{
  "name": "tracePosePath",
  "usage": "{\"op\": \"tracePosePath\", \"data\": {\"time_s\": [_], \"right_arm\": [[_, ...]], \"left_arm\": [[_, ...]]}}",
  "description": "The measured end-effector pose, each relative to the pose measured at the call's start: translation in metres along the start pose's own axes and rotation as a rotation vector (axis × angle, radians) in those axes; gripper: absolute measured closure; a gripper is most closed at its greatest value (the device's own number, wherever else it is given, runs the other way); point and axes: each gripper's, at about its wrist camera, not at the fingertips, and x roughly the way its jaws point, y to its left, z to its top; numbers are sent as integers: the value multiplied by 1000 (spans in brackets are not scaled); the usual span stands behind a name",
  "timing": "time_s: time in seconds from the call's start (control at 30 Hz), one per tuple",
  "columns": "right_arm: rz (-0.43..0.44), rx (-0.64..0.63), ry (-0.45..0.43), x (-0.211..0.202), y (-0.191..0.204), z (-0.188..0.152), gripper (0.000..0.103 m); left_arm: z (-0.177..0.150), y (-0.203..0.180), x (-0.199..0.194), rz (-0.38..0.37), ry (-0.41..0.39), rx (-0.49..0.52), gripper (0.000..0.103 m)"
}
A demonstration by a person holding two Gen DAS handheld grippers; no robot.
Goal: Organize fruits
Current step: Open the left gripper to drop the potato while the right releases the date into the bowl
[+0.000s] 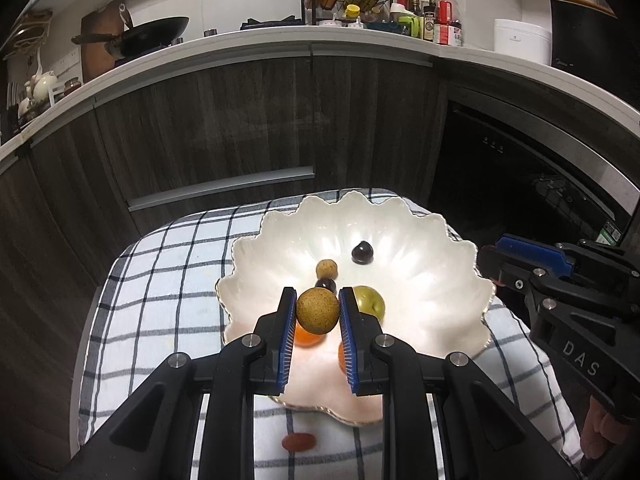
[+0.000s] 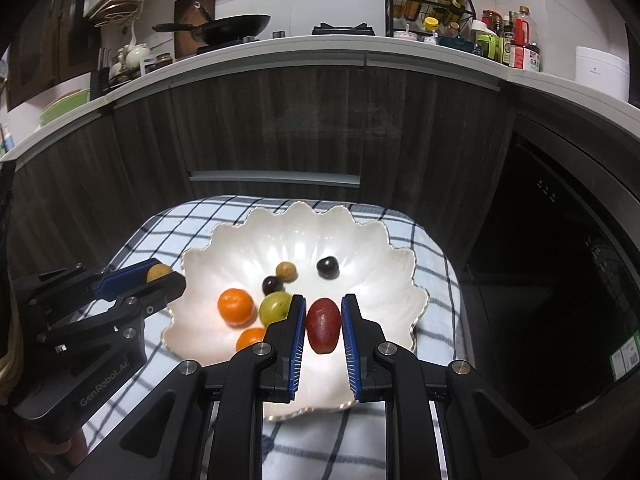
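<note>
**Holding one fruit in each claw above the scalloped bowl**

Looking along the left claw [image 1: 318, 312], its two blue-padded fingers are clamped on a round, rough tan fruit [image 1: 317, 311], held over the near part of a white scalloped bowl [image 1: 452, 304]. The bowl sits on a blue-and-white checked cloth [image 1: 160, 280] that covers the tabletop. Inside the bowl lie a smaller tan fruit [image 1: 326, 269], a dark grape [image 1: 362, 253] farther back, another dark grape [image 1: 325, 284] just behind the held fruit, and a green fruit [image 1: 370, 300] beside the right finger. Two orange fruits show partly behind the fingers, one [image 1: 306, 336] under the held fruit. A small red fruit [image 1: 299, 441] lies on the cloth in front of the bowl. The right claw [image 1: 492, 264] enters from the right edge, over the bowl's rim.

From the right wrist, the right claw [image 2: 323, 326] grips an oval red fruit [image 2: 323, 326] between its pads, above the near right part of the bowl [image 2: 384, 272]. In the bowl sit a whole orange fruit [image 2: 235, 306], a second orange fruit [image 2: 249, 339] partly hidden by the left finger, the green fruit [image 2: 274, 309], two dark grapes [image 2: 327, 267] [image 2: 272, 284] and the small tan fruit [image 2: 286, 270]. The left claw [image 2: 164, 276] reaches in from the left with the round tan fruit [image 2: 159, 272] between its fingers, at the bowl's left rim. Behind stand dark wood cabinets [image 2: 280, 128].
</note>
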Motion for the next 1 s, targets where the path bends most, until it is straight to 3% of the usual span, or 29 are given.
{"op": "tracePosePath", "data": {"time_s": [0.8, 1.0], "right_arm": [[-81, 95, 105, 75, -24, 28, 83], [-86, 90, 132, 90, -22, 31, 83]], "left_arm": [[39, 22, 83, -6, 93, -38, 81], [43, 25, 95, -4, 123, -28, 76]]}}
